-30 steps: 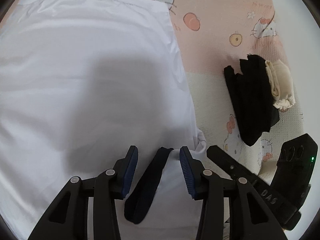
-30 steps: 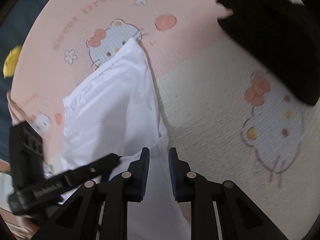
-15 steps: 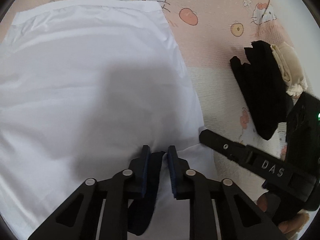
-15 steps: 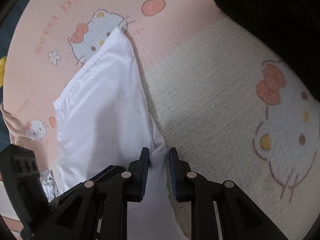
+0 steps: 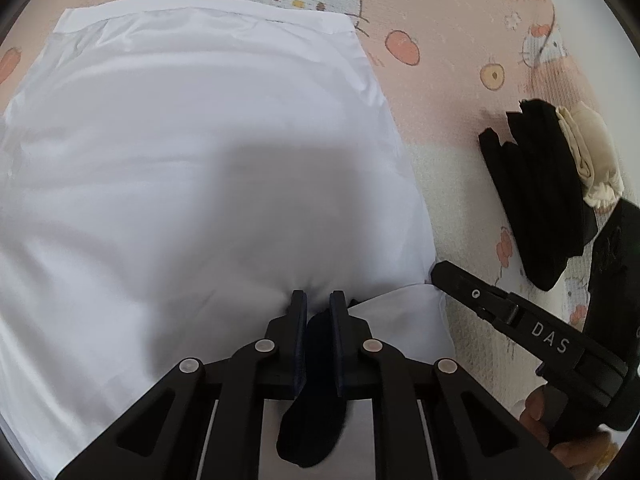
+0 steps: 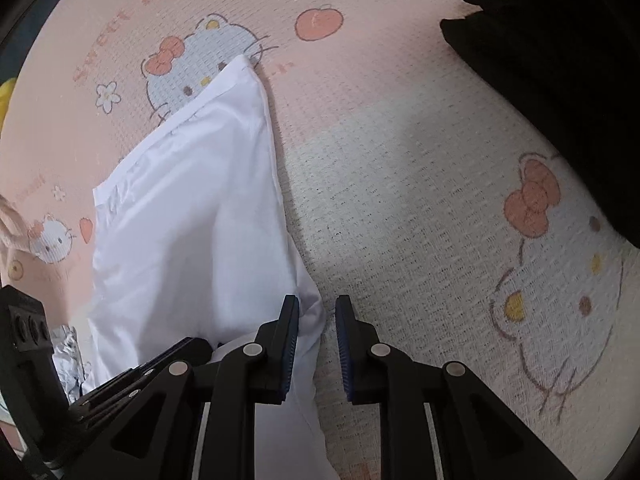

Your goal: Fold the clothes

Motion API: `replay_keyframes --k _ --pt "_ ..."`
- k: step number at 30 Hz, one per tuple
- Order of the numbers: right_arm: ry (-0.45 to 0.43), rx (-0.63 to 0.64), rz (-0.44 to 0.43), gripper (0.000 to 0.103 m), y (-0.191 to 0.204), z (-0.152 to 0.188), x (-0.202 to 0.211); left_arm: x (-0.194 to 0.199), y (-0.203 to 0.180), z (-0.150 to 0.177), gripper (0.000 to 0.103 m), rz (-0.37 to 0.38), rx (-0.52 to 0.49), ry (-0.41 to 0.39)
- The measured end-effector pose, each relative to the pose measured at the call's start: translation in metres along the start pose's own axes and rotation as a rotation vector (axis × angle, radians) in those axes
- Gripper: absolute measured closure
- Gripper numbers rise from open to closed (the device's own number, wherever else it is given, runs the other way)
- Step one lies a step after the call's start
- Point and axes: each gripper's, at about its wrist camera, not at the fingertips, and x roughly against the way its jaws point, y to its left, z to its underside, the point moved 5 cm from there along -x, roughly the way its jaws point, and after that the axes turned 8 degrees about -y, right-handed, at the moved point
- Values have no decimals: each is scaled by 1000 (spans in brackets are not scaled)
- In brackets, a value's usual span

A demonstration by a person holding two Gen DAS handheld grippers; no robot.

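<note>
One white garment (image 5: pixel 192 168) lies spread flat on the mat, with a neat hem band along its far edge. It looks thin, light and floppy, so I think it will sag and slide if it is held in just one spot; the near corners and edge look like the best places to grab. The left gripper (image 5: pixel 318 306) is squeezed together on the near edge, pinching white cloth and a dark blue strip (image 5: pixel 312 400) that hangs down between its fingers. The right gripper (image 6: pixel 317 312) sits at the near right corner with its fingers a little apart, a fold of white cloth between them; I cannot tell if it grips it. Under the cloth is a soft pink and cream play mat (image 6: pixel 400 184) with cartoon cats and apples. Off to the right sit a black folded pile (image 5: pixel 536 184) and a cream cloth bundle (image 5: pixel 592 156) leaning on it.
</note>
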Motion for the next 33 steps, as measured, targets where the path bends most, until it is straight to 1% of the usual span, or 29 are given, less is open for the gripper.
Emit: replay_keyframes --k 3,4,5,6,8,9,10,11,12,13,15,19,22,27,29,31,32,33 --pt "-32 23 -3 85 2 -1 5 7 7 0 93 74 140 -6" --pt "-48 38 -4 83 3 -1 9 11 11 0 93 118 197 1" --pt "-60 56 0 73 4 0 13 16 14 0 91 158 251 9" --pt "-72 75 6 60 5 1 17 22 17 0 91 184 289 11" --pt "-108 113 29 54 7 6 29 33 18 -1 86 205 324 -15" --pt "-124 115 30 53 8 8 34 41 19 -1 82 194 324 -39" --pt "-140 111 29 52 10 9 40 49 21 -1 66 184 325 -63" --pt "-155 108 28 50 12 11 45 57 23 -1 41 179 328 -83" --pt "-170 105 27 48 14 12 50 64 25 0 35 177 336 -104" --pt "-185 101 26 46 16 13 56 70 27 1 34 171 339 -120" --pt "-216 95 23 40 20 16 66 82 32 2 34 134 318 -132" --pt "-277 81 18 37 28 22 88 107 42 5 34 65 277 -156" --pt "-312 115 22 33 38 31 102 136 50 8 34 44 234 -182" --pt "-300 179 41 33 59 48 106 177 51 18 34 -20 80 -248" --pt "-282 209 60 33 66 58 108 193 56 25 34 -58 20 -277" --pt "-271 232 92 33 74 69 111 206 65 32 34 -84 3 -306" --pt "-280 247 104 33 80 75 113 211 70 35 34 -91 0 -317" --pt "-291 272 109 33 88 82 117 215 75 37 34 -82 14 -318"
